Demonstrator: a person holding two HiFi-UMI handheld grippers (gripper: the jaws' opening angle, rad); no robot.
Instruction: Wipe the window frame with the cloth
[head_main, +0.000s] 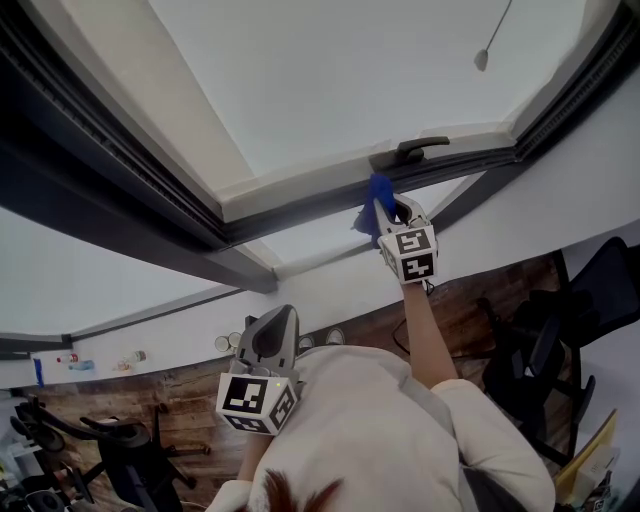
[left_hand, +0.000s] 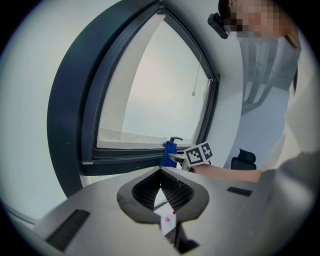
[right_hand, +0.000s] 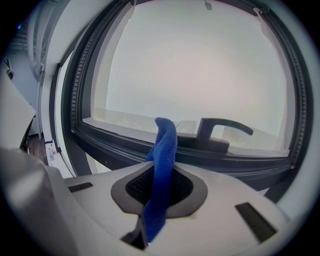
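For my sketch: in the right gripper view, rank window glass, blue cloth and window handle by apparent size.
1. window glass
2. blue cloth, though nearness to the camera enlarges it
3. window handle

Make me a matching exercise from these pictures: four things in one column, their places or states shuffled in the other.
1. blue woven cloth
2. dark metal lever handle
3. left gripper
4. small grey cord pull

A. hangs in front of the pane
B. jaws together, nothing between
C. mounted on the dark window frame
D. clamped in the right gripper

Pairs: 1-D, 2-C, 3-B, 4-A
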